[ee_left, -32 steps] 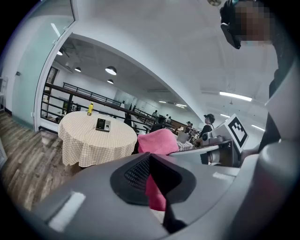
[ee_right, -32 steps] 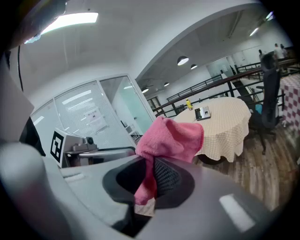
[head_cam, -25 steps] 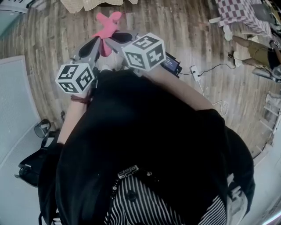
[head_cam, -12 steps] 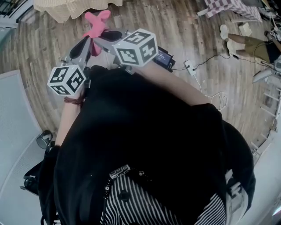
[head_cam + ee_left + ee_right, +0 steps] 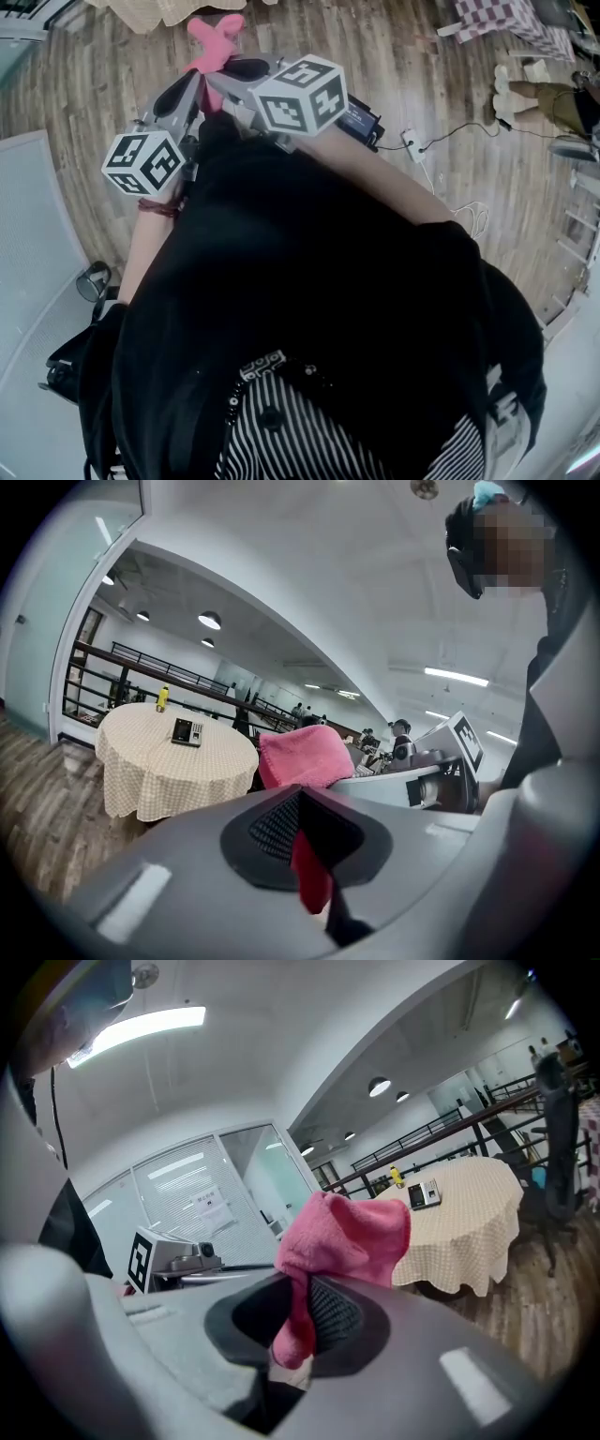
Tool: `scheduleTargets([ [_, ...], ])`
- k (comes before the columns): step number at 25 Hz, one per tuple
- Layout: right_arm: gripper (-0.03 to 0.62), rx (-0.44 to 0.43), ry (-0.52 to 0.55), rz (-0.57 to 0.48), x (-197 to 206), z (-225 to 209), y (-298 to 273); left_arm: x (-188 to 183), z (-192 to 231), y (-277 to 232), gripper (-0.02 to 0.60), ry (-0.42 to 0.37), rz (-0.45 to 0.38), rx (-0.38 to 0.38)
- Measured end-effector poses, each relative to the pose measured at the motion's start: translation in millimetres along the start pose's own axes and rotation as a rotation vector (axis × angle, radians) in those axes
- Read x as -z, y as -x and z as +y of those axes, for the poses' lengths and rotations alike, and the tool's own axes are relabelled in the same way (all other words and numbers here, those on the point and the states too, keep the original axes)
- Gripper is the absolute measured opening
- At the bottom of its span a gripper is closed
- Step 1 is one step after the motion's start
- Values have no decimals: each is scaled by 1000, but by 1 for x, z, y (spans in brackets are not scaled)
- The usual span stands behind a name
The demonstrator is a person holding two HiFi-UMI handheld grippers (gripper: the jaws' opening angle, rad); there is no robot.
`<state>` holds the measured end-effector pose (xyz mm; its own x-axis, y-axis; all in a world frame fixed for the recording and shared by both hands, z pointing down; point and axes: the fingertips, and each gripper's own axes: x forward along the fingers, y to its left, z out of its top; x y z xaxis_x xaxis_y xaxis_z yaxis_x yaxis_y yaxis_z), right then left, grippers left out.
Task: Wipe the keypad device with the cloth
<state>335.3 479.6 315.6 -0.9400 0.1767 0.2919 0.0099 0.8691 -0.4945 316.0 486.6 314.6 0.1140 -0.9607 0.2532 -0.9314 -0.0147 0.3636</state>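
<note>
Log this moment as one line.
left gripper: shut on cloth | right gripper: shut on cloth | keypad device: on table, untouched

The cloth [image 5: 342, 1232] is pink and the keypad device [image 5: 186, 731] dark grey. The desk [image 5: 173, 775] has a beige checked cover; the floor [image 5: 422, 75] is brown wood-grain.

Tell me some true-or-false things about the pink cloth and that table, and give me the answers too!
1. The left gripper and the right gripper both pinch the pink cloth. True.
2. The keypad device lies on the floor. False: it lies on the round table with the checked cover.
3. The pink cloth is touching the keypad device. False: the cloth is held up in the air, away from the table.
4. A yellow bottle stands on the table near the keypad device. True.
</note>
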Motion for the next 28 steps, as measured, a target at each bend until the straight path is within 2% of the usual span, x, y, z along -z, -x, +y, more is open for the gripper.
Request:
scheduleTargets([
  [5, 51, 48, -21, -35, -17, -27, 7, -12, -1, -31, 3, -32, 12, 38],
  [11, 51, 98, -54, -50, -34, -68, 16, -20, 0, -76, 3, -31, 47, 90],
  [18, 51, 176, -116, -64, -35, -107, 21, -13, 3, -118, 3, -34, 103, 171],
  [28, 51, 234, -146, -57, -61, -156, -32, -31, 65, -161, 3, -23, 149, 224],
])
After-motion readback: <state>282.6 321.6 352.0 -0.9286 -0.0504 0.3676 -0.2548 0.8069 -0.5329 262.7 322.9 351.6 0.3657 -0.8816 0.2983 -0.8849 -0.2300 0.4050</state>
